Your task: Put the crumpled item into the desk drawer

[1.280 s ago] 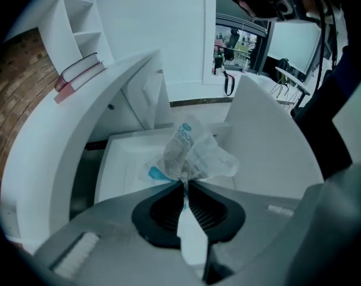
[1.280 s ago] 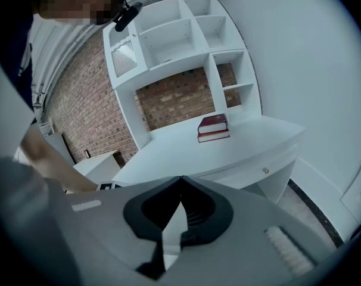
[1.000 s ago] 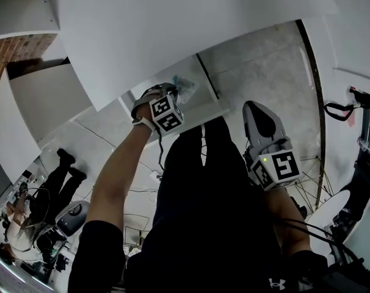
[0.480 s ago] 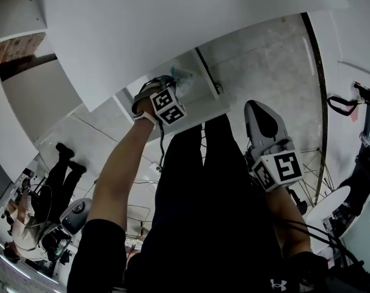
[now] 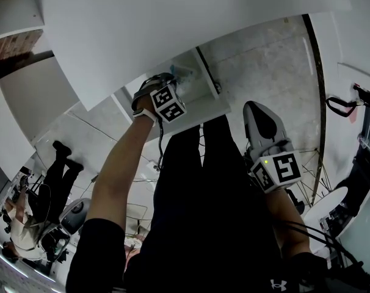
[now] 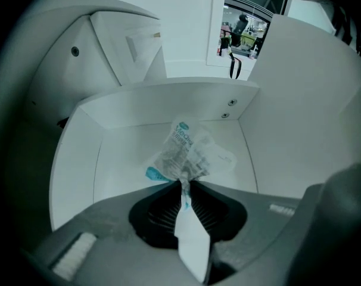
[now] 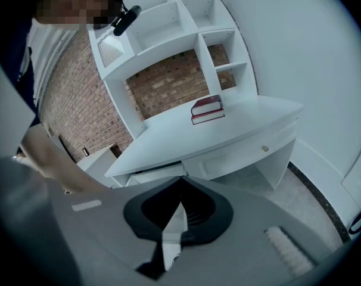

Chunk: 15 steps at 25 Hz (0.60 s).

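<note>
Over the open drawer: the left hand-held gripper [image 6: 181, 186] pointed straight down into the white drawer [image 6: 79, 171], which stood pulled out from under the counter [image 7: 240, 127].
Wrapper: a crumpled clear wrapper [image 6: 189, 154] with blue print hung just off the jaw tips, toward twelve o'clock in the left gripper view. It was low inside the drawer and near its middle; whether it touched the floor could not be told.
Left jaws: they had just been opening, yet stood narrow, with the wrapper's twisted tail between the tips and apparently pinched.
Right hand-held gripper [image 7: 179, 180]: jaws were together with nothing in them. It was well apart from the left one, at about four o'clock in the head view, and aimed at the counter.
Step in hand: letting go of the wrapper, by my reading.
Doing it well: widen the jaws fully while low and central, so the light wrapper drops clear of the walls. Lift straight up, watching that film does not cling to a pad, then push the drawer shut.
</note>
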Tool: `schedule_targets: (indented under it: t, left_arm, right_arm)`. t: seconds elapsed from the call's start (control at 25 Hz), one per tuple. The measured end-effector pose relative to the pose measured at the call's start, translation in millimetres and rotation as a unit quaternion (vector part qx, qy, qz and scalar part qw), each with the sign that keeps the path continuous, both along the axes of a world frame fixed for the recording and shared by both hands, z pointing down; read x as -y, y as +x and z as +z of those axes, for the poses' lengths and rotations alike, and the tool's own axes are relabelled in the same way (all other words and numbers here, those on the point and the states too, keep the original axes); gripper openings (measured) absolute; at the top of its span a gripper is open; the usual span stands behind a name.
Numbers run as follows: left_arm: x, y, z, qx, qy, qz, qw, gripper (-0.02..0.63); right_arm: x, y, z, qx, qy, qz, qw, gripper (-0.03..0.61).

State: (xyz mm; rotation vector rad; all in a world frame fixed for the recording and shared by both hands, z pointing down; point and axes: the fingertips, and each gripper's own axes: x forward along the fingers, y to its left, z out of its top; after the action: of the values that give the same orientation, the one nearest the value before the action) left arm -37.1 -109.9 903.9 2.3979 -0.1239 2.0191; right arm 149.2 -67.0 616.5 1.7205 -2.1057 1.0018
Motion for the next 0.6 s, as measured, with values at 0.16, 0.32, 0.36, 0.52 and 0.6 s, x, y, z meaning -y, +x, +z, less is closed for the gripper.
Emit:
schedule_targets:
  t: [0.16, 0.32, 0.36, 0.52, 0.6]
  left_arm:
    - [0, -4, -5, -0.005, -0.002, -0.009, 0.9999, 0.107]
    - [-1, -9, -15, -0.021, 0.004, -0.019, 0.9996, 0.143]
    - [0, -11, -19, -0.024, 0.008, -0.022, 0.9994, 0.146]
    - [-1, -22, -40, -0.033, 0.023, -0.04, 0.9984, 0.15]
    - [-2, -26, -57, -0.043, 0.033, -0.051, 0.9972, 0.15]
  right_arm:
    - [1, -3, -4, 0.0, 0.006, -0.007, 1.0, 0.003]
    - [2, -8, -12, -0.001, 0.017, -0.017, 1.0, 0.003]
    - [2, -10, -14, 0.0, 0.022, -0.019, 1.0, 0.003]
    - [0, -18, -27, 0.003, 0.032, -0.027, 0.999, 0.003]
    - [-2, -22, -35, 0.003, 0.037, -0.033, 0.999, 0.003]
